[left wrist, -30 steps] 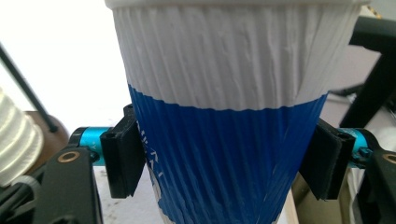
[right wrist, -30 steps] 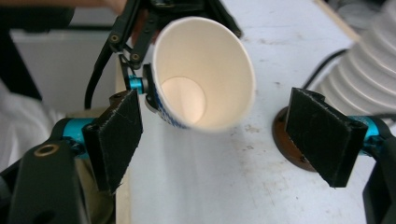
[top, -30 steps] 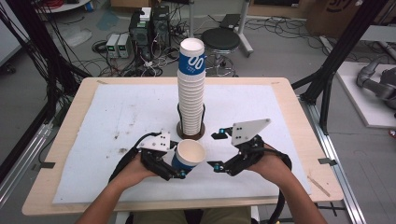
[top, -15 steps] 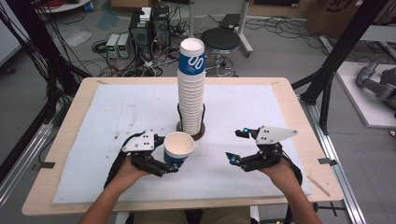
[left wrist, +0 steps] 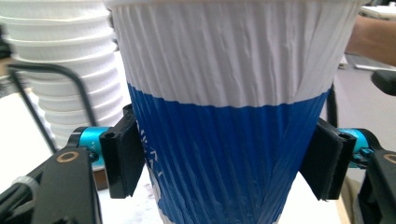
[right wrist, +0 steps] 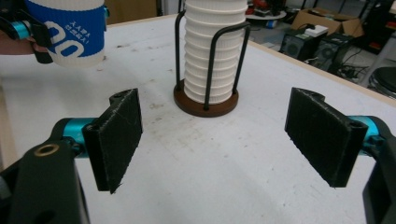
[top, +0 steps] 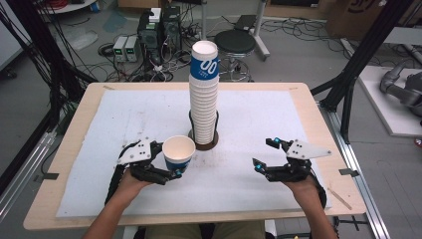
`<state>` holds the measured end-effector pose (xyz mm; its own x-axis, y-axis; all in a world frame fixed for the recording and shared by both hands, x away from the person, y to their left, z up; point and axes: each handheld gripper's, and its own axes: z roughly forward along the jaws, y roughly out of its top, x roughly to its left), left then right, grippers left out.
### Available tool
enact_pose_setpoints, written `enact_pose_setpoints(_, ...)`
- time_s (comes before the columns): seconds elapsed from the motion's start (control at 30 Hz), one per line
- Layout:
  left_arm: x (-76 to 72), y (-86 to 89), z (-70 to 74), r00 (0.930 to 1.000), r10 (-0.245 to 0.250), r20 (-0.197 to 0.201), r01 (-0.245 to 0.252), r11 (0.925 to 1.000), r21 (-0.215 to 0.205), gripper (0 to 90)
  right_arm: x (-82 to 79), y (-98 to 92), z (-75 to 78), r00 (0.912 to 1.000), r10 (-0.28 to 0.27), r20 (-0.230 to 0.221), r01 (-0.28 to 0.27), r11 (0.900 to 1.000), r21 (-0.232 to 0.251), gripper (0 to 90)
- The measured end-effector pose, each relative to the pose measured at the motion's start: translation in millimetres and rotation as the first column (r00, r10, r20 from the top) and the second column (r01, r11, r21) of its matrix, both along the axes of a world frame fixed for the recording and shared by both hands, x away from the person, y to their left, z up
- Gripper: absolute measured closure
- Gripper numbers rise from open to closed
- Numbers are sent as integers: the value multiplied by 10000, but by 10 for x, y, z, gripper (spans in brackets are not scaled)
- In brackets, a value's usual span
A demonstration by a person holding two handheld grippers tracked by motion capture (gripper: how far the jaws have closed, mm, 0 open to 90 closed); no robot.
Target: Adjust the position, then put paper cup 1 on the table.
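Note:
A white and blue ribbed paper cup (top: 178,153) stands upright at the front left of the mat, and my left gripper (top: 169,160) is shut on its blue band. In the left gripper view both pads (left wrist: 122,158) press the cup (left wrist: 224,93) from either side. A tall stack of the same cups (top: 204,94) rises from a wire holder with a brown base (top: 205,145) at the table's middle. My right gripper (top: 262,152) stands open and empty at the front right, well apart from the cup. Its own view (right wrist: 219,140) looks toward the stack (right wrist: 212,51) and the held cup (right wrist: 70,32).
A white mat (top: 278,119) covers most of the wooden table (top: 318,124). Black frame posts (top: 348,84) stand by the table's right and left sides. A stool (top: 238,42) and electronics boxes (top: 154,25) sit on the floor beyond the far edge.
The left gripper has carried the cup leftward, away from the holder. The right gripper has drawn away from the cup to the right and sunk toward the mat.

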<state>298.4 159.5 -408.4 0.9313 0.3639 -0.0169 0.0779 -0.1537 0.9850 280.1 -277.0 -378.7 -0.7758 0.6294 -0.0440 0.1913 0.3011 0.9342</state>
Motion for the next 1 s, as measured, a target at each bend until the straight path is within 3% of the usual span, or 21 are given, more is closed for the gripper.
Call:
enact_pose_setpoints(0.5, -4, 244, -6, 9947, 1007, 207, -995, 9936, -537, 259, -25, -69, -78, 9992, -403, 62, 404, 9992, -79, 195)
enact_pose_setpoints(1.0, 3, 372, 12, 9884, 1498, 259, -1471, 9854, -854, 258, -33, -97, -67, 9991, -410, 86, 410, 9992, 9, 195)
